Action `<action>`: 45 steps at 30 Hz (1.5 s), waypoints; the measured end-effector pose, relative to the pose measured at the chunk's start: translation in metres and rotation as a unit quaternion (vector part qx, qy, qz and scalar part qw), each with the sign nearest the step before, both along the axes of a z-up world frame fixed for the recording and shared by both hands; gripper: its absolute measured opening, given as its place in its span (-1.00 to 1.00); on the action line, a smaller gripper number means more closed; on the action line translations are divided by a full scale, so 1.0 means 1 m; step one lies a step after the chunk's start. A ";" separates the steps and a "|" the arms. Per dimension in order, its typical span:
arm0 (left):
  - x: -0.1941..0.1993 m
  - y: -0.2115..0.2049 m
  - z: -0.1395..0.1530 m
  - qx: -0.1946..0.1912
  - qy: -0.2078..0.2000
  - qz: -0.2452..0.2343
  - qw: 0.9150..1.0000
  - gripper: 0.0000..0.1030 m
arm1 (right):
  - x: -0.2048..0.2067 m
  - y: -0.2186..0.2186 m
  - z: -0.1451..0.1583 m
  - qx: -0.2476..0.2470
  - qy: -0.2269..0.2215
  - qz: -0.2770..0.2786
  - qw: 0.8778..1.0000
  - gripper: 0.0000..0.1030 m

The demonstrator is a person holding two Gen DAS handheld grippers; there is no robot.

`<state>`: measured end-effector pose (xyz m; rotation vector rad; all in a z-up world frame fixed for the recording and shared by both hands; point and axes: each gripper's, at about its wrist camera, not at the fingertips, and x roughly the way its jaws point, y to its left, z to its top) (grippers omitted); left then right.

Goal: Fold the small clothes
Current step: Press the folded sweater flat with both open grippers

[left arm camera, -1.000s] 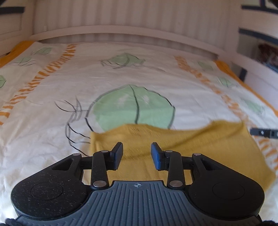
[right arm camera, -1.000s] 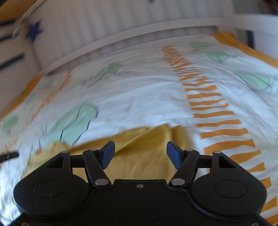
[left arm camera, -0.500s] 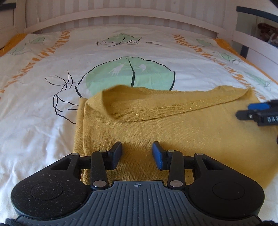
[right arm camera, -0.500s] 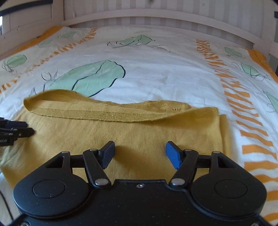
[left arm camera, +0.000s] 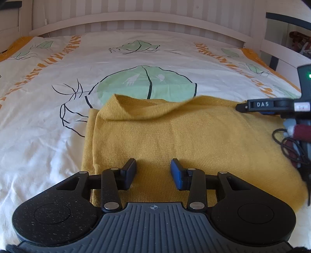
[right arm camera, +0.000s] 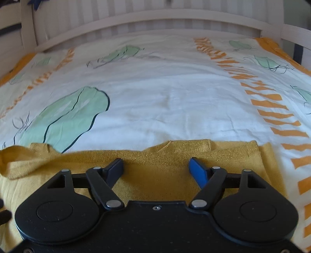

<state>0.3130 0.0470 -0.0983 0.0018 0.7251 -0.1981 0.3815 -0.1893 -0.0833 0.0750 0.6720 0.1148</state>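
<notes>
A mustard-yellow knit garment (left arm camera: 175, 136) lies folded on the bed, its far edge slightly raised and rumpled. My left gripper (left arm camera: 153, 172) is open and empty, hovering over the garment's near left part. My right gripper (right arm camera: 156, 169) is open and empty over the garment (right arm camera: 159, 175) near its far edge with the glittery band. The right gripper also shows from the side at the right edge of the left wrist view (left arm camera: 272, 106).
The bed cover (left arm camera: 58, 116) is white with green leaf prints and orange stripes. A white slatted headboard (left arm camera: 136, 17) runs along the far side. A side rail (left arm camera: 281, 54) stands at the right. A black cable (left arm camera: 287, 148) hangs by the right gripper.
Both grippers have moved forward over the garment. The garment's raised far edge has dropped and lies flatter. Both grippers stay open.
</notes>
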 end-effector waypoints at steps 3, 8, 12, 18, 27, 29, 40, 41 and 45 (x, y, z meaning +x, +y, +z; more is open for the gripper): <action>0.003 0.002 0.002 -0.006 0.008 0.001 1.000 -0.25 | -0.005 0.001 -0.002 0.004 -0.017 0.002 1.000 0.55; 0.015 0.010 0.010 -0.035 0.041 0.007 0.999 -0.23 | -0.004 -0.004 -0.003 0.024 -0.020 0.004 1.000 0.58; 0.023 0.007 0.018 -0.032 0.052 0.021 0.998 -0.23 | -0.004 -0.003 -0.005 0.023 -0.024 0.002 0.999 0.59; 0.033 -0.022 0.038 -0.039 0.043 0.013 0.998 -0.22 | -0.003 -0.001 -0.006 0.021 -0.024 0.003 0.999 0.60; 0.050 -0.072 0.011 0.001 0.079 -0.021 0.997 -0.17 | -0.003 -0.004 -0.007 0.028 -0.025 0.004 0.999 0.61; 0.045 -0.081 0.008 0.036 0.062 -0.032 0.997 -0.14 | -0.003 -0.005 -0.007 0.030 -0.026 0.003 0.999 0.62; 0.042 -0.093 0.005 0.067 0.058 -0.018 0.996 -0.11 | -0.001 -0.004 -0.005 0.029 -0.021 0.009 0.999 0.70; 0.041 -0.092 0.005 0.065 0.058 -0.017 0.996 -0.11 | 0.000 -0.003 -0.004 0.028 -0.019 0.012 0.999 0.72; 0.041 -0.091 0.004 0.064 0.058 -0.017 0.996 -0.10 | -0.002 -0.008 0.006 0.048 -0.008 0.026 0.998 0.81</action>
